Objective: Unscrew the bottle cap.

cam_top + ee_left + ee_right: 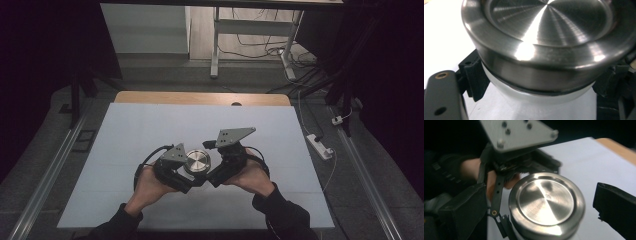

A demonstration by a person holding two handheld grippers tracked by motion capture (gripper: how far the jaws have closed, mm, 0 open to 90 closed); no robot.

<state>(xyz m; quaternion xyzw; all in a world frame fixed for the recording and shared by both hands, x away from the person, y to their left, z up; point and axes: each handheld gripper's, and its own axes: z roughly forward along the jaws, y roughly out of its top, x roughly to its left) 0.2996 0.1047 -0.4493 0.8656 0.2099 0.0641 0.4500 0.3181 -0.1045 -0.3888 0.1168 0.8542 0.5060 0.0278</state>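
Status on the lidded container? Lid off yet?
Done: left gripper is clamped on the white body below the steel lid. In hand: right gripper open, fingers either side of the lid, not closed. Left: grip the lid, probably take it off; it's still seated.

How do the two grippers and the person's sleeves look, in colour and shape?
Both the left gripper and the right gripper are black, blocky tools, each topped by a grey three-cornered plate with small bolts. A black cable loops from the left one. The person wears dark long sleeves that end at the wrists.
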